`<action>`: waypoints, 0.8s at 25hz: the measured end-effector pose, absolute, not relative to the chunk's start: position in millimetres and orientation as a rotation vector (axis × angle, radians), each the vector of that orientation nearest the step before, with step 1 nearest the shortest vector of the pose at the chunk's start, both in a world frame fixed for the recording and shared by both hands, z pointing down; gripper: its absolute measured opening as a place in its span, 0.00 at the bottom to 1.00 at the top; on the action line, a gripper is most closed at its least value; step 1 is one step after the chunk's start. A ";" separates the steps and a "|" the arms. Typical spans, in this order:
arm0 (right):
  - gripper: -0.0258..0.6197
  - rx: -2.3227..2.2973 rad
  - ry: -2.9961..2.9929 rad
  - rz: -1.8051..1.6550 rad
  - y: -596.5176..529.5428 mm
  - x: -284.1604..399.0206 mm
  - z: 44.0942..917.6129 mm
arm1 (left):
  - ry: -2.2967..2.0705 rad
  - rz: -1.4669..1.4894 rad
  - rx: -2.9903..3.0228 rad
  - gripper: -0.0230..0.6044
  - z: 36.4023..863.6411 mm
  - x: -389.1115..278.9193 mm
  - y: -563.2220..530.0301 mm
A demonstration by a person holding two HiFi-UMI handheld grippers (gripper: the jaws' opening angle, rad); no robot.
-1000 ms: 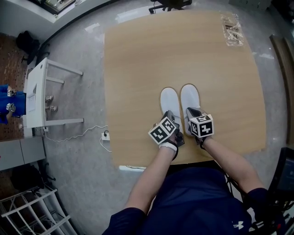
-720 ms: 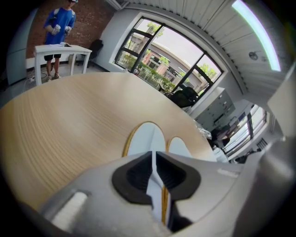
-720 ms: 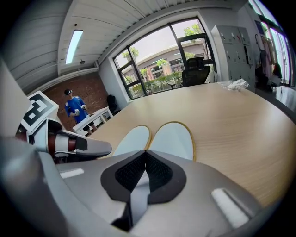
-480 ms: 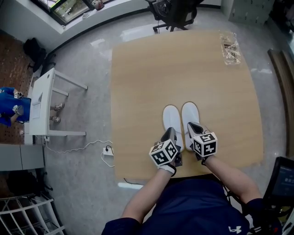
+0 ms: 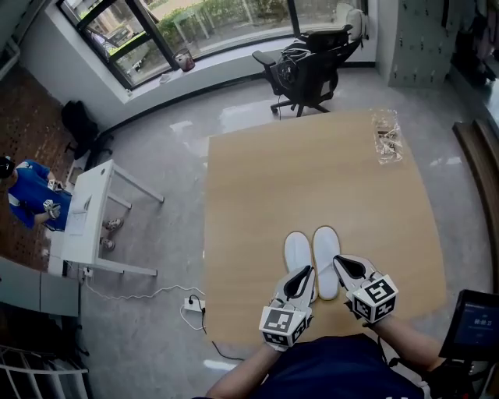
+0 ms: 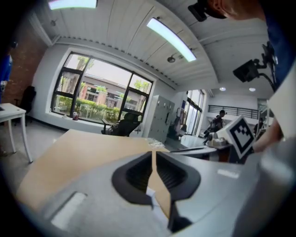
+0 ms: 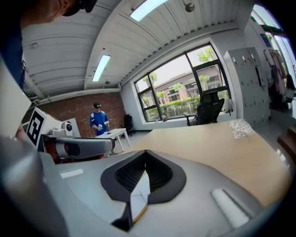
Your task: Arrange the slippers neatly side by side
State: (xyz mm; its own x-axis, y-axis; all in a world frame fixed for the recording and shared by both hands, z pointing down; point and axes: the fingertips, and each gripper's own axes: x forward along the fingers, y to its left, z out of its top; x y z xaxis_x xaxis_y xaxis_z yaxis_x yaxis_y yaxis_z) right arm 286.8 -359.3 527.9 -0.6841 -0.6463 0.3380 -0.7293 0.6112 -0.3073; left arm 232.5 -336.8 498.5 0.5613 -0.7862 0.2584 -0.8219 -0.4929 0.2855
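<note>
Bright office room with large windows point(image 5: 195, 23) on the far side, a black office chair point(image 5: 308, 66) behind a bare wooden table point(image 5: 257, 195), and a crumpled plastic bag point(image 5: 387, 134) near the far right corner of that table. Two white slippers flat on the table near its front edge: left slipper point(image 5: 296, 251) and right slipper point(image 5: 325, 253), toes pointing away, parallel, just beside each other, heels roughly level. Judging from this layout, looks finished or almost finished.

Left gripper point(image 5: 304, 277) over the heel of the left slipper in the head view. Jaws closed together at the tips, nothing between them, only table and a small bit of white visible through the slit in the left gripper view. Right gripper point(image 5: 343, 265) just beside the heel of the right slipper, on the outer side. Jaws also together at the tips, with white slipper material showing through the gap below them in the right gripper view. Seems only seen through that gap and not clamped, though hard to be fully sure.

Main risk from here: spoiling a pair already neat. Easy to nudge one slipper by lowering or swinging either gripper so near the heels, turning it out of parallel or pushing it ahead of the other. With any fabric caught in the right jaws, possible to drag that slipper toward the front edge when pulling back. Safer to lift straight up first, then move sideways.
</note>
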 end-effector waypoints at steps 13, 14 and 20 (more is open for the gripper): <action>0.06 1.308 -2.797 0.405 -341.2 288.8 441.8 | -1.268 0.081 2.528 0.08 446.0 246.7 -325.3; 0.06 1.308 -2.798 0.398 -340.5 288.1 440.8 | -1.269 0.081 2.522 0.08 443.5 246.9 -325.7; 0.06 1.317 -2.804 0.351 -339.7 289.2 435.3 | -1.277 0.096 2.520 0.08 448.2 247.7 -324.1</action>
